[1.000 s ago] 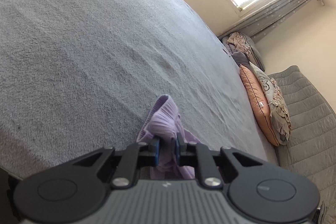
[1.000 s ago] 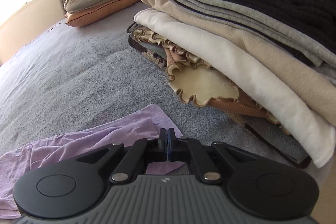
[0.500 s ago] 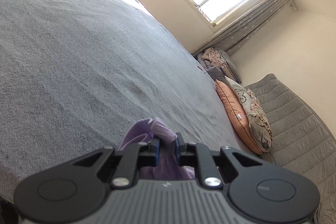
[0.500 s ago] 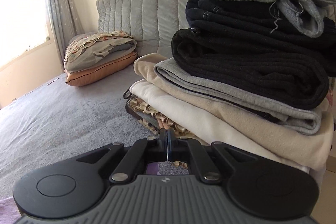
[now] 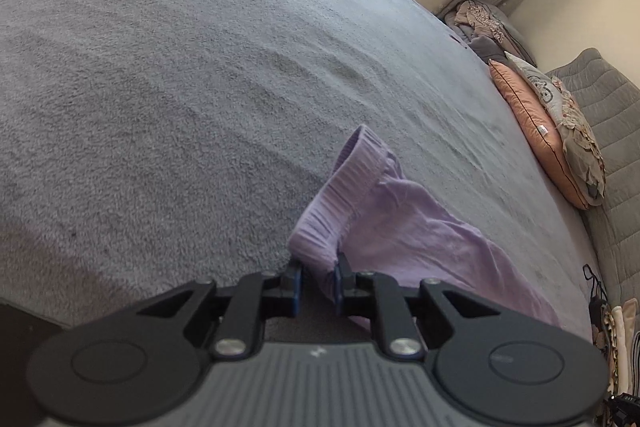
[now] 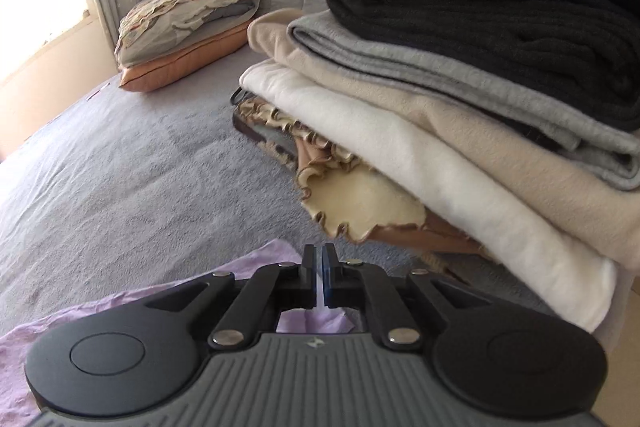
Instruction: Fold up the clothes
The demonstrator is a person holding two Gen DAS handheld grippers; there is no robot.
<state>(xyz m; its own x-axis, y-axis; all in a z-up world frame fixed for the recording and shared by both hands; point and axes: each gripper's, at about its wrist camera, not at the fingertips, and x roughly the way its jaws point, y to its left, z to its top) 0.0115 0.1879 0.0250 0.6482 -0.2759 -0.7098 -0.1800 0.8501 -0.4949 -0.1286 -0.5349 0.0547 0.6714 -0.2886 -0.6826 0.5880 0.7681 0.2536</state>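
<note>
The lilac garment [image 5: 404, 227] lay stretched across the grey bedspread [image 5: 200, 67], near the edge of the bed, with each end of it at one of the two tools. The left gripper [image 5: 317, 281] had the ribbed waistband between its fingers; the jaws stood a little apart with the bunched cloth filling the gap, so it looked to me like a grip on the fabric, though a loose one. The right gripper [image 6: 319, 277] sat low over the other end of the same garment [image 6: 120, 307], its jaws drawn almost together with only a thin slit between them. Lilac cloth showed just beneath and behind the fingers, but I could not tell whether any of it was pinched in that slit.

Just beyond the right gripper rose a tall stack of folded clothes [image 6: 460, 87], cream and beige at the bottom, grey and black above, resting on a frilled cushion [image 6: 360, 199]. Further off, by the curtain, two pillows [image 6: 188, 39] lay one on the other.

My judgement was that the piece was being laid out flat and pulled straight, the first stage before any fold was made. The next move seemed to call for both ends to be held firmly, the cloth drawn taut and smoothed on the bedspread, and then one end carried over to meet the other, keeping clear of the stack beside it.
</note>
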